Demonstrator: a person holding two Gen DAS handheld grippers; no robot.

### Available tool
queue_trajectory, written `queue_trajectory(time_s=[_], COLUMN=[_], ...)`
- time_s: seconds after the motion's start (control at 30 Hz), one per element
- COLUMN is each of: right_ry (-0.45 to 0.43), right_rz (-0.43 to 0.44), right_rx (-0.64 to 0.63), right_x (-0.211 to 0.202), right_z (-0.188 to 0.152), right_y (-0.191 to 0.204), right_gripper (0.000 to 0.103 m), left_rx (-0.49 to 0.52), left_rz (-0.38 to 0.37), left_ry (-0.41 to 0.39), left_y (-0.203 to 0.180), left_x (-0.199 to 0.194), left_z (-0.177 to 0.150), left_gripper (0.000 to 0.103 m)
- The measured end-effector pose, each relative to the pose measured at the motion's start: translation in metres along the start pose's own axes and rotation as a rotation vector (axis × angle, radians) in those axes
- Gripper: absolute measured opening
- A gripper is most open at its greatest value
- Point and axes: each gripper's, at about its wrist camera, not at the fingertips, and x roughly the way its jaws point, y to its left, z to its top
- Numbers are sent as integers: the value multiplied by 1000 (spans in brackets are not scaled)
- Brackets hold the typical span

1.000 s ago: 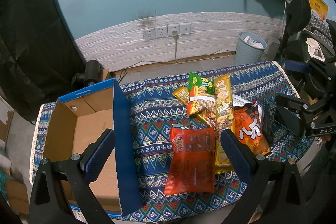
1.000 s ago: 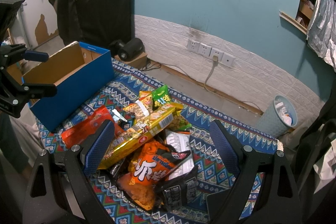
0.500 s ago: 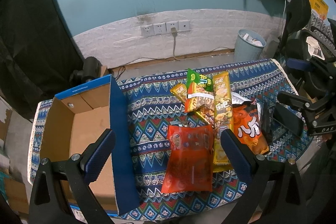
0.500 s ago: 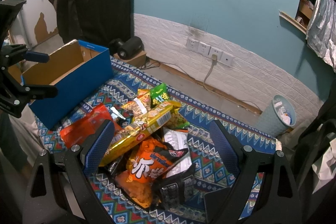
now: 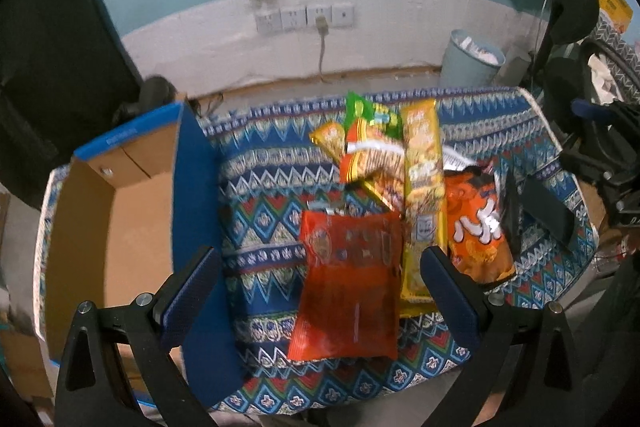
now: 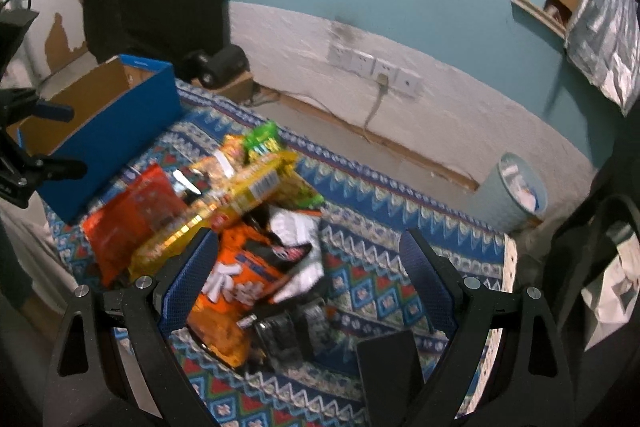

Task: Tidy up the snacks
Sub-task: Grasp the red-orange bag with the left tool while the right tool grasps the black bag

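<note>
A heap of snack bags lies on the patterned blue cloth (image 5: 264,195): a red bag (image 5: 348,283), a long yellow bag (image 5: 422,195), an orange bag (image 5: 476,227), a green bag (image 5: 360,111). An open blue cardboard box (image 5: 120,227) stands at the left. My left gripper (image 5: 320,291) hangs open above the red bag, holding nothing. In the right wrist view the right gripper (image 6: 312,279) is open over the orange bag (image 6: 236,291), near a white bag (image 6: 296,239) and black packets (image 6: 292,331); the yellow bag (image 6: 224,207), red bag (image 6: 132,215) and box (image 6: 108,123) lie farther left.
A pale blue waste bin (image 5: 472,63) stands on the floor behind the table, below wall sockets (image 5: 304,19). A black office chair (image 5: 576,7) is at the right. The right gripper's body (image 5: 548,211) reaches in over the cloth's right side.
Both grippers have come lower and closer to the snack heap, and the bags look bigger. The snacks and the box have not moved.
</note>
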Motion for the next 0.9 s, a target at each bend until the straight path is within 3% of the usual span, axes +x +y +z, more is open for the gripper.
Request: queue_trajectory(time_s=[0.2,0.5,0.9], right_ry=[99,281,387], right_rz=[7,50,84], right_rx=[32,-38,-77], right_x=[17,58,100], right_z=[-20,-57,-69], right_y=[-16,-8,0], right_gripper=[90,90,90], left_rx=[2,-18,-46], left_rz=[2,-19,-59], left_ry=[87,189,256], left_y=[-6,-7,-10], left_x=[32,67,106], left_z=[-10,-24,-24], left_gripper=[101,101,101])
